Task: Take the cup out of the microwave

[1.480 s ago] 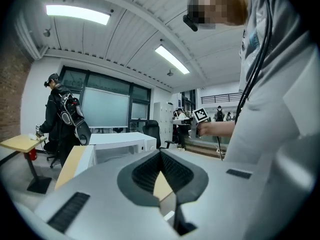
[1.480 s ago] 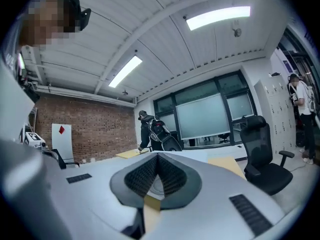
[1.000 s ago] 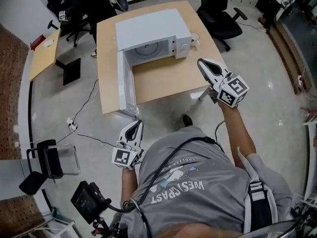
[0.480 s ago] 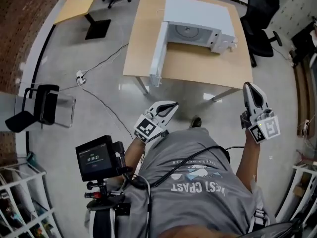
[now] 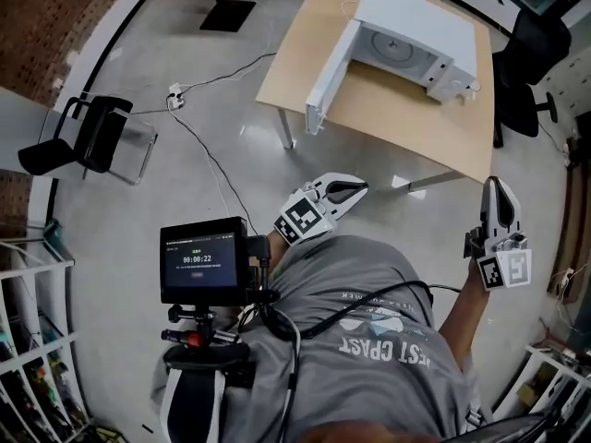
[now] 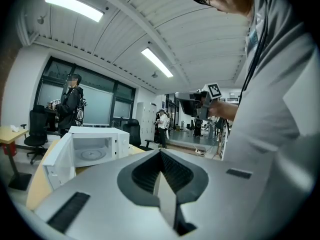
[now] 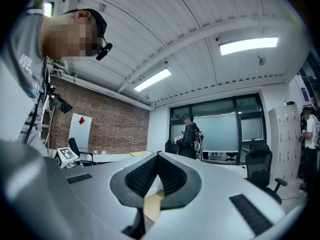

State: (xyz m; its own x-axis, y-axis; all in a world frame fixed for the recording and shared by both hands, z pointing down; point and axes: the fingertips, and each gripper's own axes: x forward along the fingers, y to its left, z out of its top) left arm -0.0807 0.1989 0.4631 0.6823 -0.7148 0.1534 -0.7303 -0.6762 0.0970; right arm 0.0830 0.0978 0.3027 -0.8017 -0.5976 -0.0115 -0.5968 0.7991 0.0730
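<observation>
The light wooden desk (image 5: 402, 113) stands at 1 o'clock in my head view. On it stands the white box-shaped microwave (image 5: 420, 21). Its white door (image 5: 331, 67) is swung open toward 7 o'clock, and inside I see only the round glass turntable (image 5: 399, 49). Where the cup is, I cannot tell. My left hand-held gripper (image 5: 355, 190) is near the middle of the view and points toward 2 o'clock. Its jaws are closed together with nothing between them. My right hand-held gripper (image 5: 497, 192) is at 4 o'clock and points toward 12 o'clock, also fully closed and empty. Both are well apart from the desk.
</observation>
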